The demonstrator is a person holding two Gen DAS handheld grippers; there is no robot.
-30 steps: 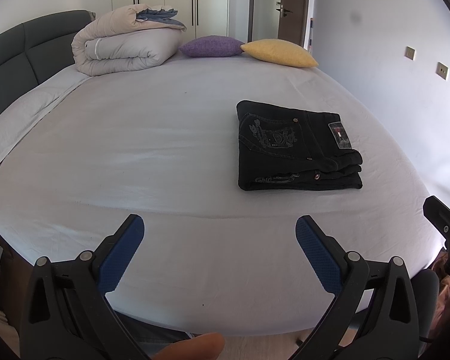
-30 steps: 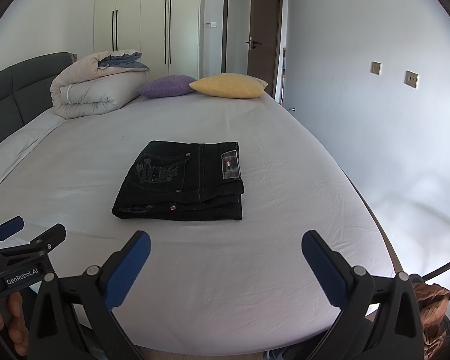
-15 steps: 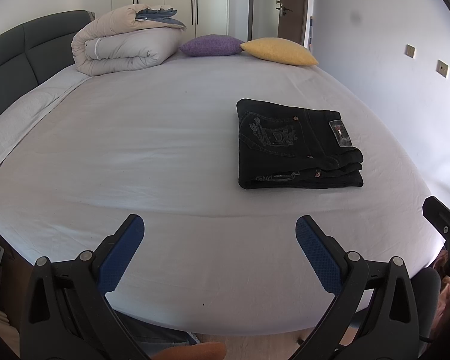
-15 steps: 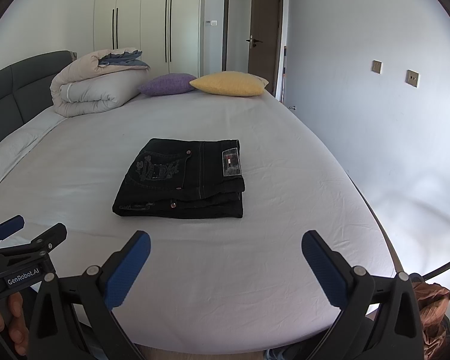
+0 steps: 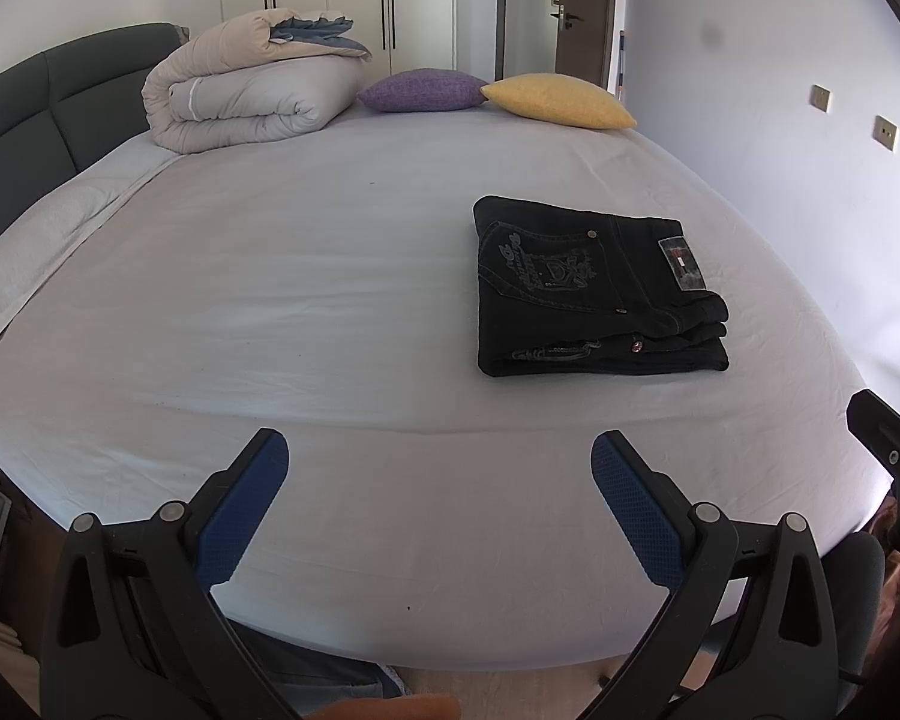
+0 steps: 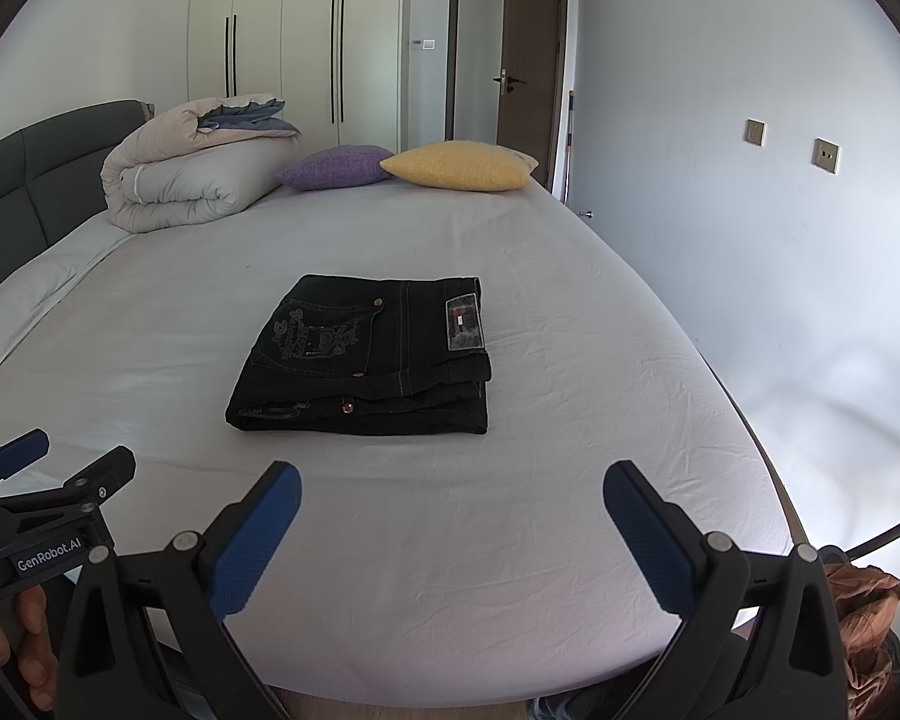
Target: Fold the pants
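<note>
Black jeans lie folded into a compact rectangular stack on the pale bed sheet, a back pocket and waistband patch facing up. They also show in the right wrist view. My left gripper is open and empty, held over the near edge of the bed, left of the jeans. My right gripper is open and empty, held over the near edge directly in front of the jeans. Neither touches the jeans. The left gripper also shows at the lower left of the right wrist view.
A rolled duvet, a purple cushion and a yellow cushion lie at the far end of the bed. A dark headboard is at the left. A wall runs along the right; a door stands open.
Both grippers have drawn back and risen very slightly; the jeans have not moved and both grippers stay open.
</note>
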